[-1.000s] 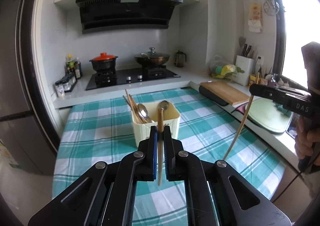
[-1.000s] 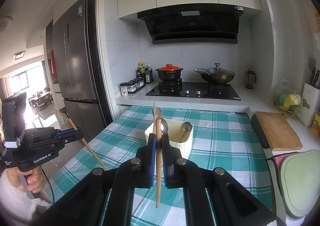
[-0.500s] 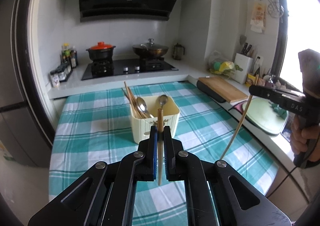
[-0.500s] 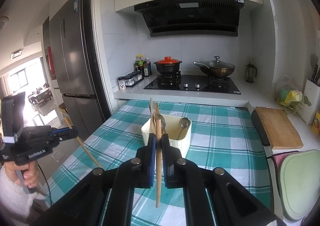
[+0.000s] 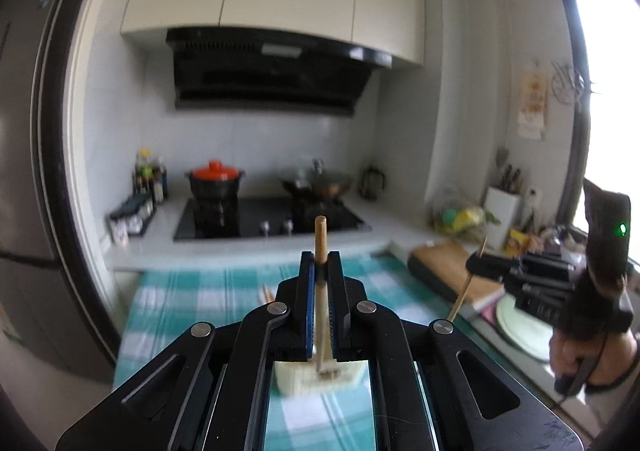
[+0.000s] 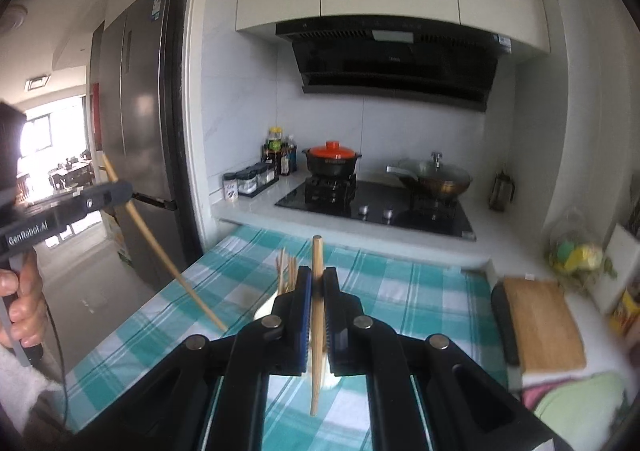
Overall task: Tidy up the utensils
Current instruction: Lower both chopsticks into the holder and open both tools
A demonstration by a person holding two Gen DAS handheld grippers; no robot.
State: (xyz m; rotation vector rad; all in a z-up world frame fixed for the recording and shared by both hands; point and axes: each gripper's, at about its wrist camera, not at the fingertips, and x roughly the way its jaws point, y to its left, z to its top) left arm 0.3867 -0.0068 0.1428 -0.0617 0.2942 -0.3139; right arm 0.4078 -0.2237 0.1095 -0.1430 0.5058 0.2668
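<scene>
Each gripper is shut on one wooden chopstick held upright. My left gripper grips its chopstick above the cream utensil holder, whose body shows below the jaws; the stick's lower tip is over the holder's opening. My right gripper grips its chopstick just in front of the holder, which is mostly hidden behind the jaws. Several chopsticks stand in the holder. Each gripper also shows in the other's view, the right gripper and the left gripper.
The holder stands on a table with a green checked cloth. Behind it is a counter with a hob, a red-lidded pot and a wok. A wooden cutting board lies right. A fridge stands left.
Both grippers have moved forward and over the holder, which now sits under the jaws instead of ahead of them. Both views tilted upward. Both chopsticks stay gripped.
</scene>
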